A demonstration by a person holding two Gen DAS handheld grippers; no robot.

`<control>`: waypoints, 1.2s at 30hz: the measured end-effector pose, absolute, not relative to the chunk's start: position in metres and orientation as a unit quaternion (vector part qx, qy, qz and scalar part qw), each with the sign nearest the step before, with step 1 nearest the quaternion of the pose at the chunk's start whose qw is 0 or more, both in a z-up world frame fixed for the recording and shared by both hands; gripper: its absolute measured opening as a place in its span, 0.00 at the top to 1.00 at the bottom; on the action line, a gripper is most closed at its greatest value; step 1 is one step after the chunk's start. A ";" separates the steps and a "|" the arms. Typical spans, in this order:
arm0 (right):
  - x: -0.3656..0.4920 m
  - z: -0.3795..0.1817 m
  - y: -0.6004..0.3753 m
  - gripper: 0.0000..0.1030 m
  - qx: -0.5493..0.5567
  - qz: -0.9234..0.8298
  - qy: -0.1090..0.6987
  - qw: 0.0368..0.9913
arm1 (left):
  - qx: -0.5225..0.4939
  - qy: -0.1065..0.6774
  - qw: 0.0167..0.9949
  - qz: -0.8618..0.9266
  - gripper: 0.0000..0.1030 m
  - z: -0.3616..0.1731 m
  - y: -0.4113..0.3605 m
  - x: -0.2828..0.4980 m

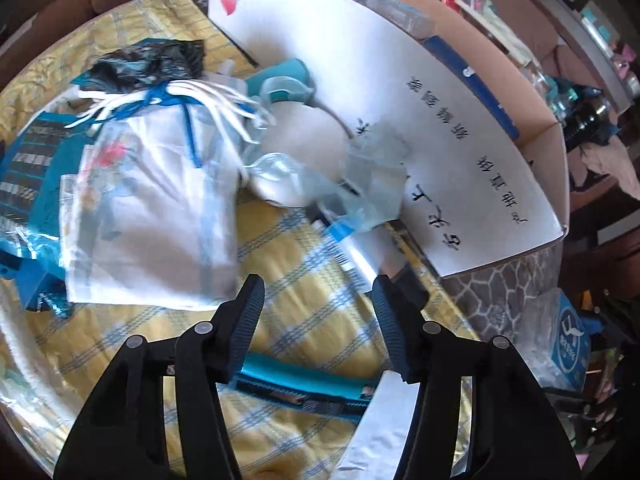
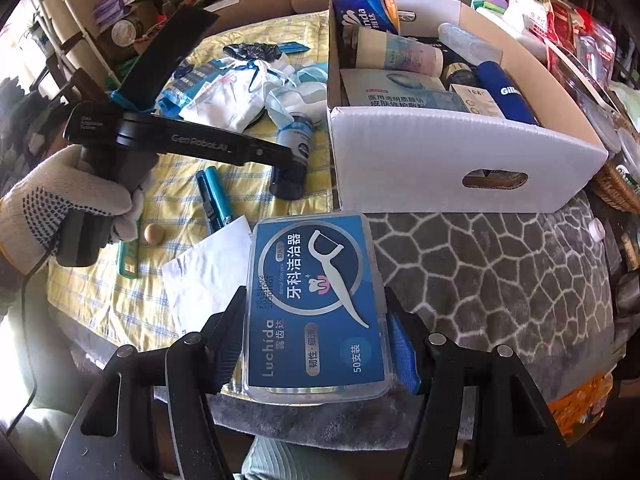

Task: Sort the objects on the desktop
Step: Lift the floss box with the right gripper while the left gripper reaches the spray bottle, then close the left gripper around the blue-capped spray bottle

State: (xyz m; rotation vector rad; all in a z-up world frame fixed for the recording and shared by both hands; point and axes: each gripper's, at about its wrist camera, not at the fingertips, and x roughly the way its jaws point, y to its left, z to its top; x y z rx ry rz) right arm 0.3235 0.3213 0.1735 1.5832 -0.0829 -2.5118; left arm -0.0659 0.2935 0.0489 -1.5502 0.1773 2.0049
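Holding the dental floss box [image 2: 316,308] between the pads of my right gripper [image 2: 316,336], I keep it above the near edge of the table, in front of the white cardboard box [image 2: 460,160]; the blue label with the floss pick drawing faces up, and both pads press on its long sides. The white cardboard box stands on the grey patterned cover [image 2: 500,280] and already holds several things: a blue Gillette can [image 2: 506,94], a pale tube [image 2: 400,56], a flat pack with printed text [image 2: 396,94]. To the left of this box lies the yellow checked cloth [image 2: 120,288], and on it I see a white drawstring pouch [image 2: 228,100], two blue pens [image 2: 216,196] side by side, a small wooden knob [image 2: 154,234] and a white paper sheet [image 2: 208,268], which lies just beside the floss box. My left gripper [image 1: 318,320] hangs over that cloth with its jaws about half apart and nothing between them; my gloved hand [image 2: 68,204] grips its handle. In its own view the white pouch [image 1: 152,208] lies ahead to the left, a clear plastic wrapper [image 1: 360,176] leans against the wall of the white box [image 1: 460,160], and a blue pen [image 1: 304,388] lies under the fingers.
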 end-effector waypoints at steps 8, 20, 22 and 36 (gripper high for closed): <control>0.323 0.173 0.319 0.38 0.526 -0.845 -0.032 0.085 | -0.579 -0.003 0.304 0.757 0.40 0.057 0.327 -0.068; 0.324 0.175 0.317 0.38 0.524 -0.847 -0.024 0.080 | -0.553 0.061 0.285 0.781 0.55 0.023 0.355 -0.044; 0.324 0.175 0.317 0.38 0.523 -0.848 -0.026 0.079 | -0.560 0.052 0.302 0.770 0.62 0.024 0.344 -0.046; 0.321 0.175 0.303 0.38 0.521 -0.848 -0.030 0.090 | -0.476 0.195 0.268 0.815 0.42 0.054 0.292 -0.017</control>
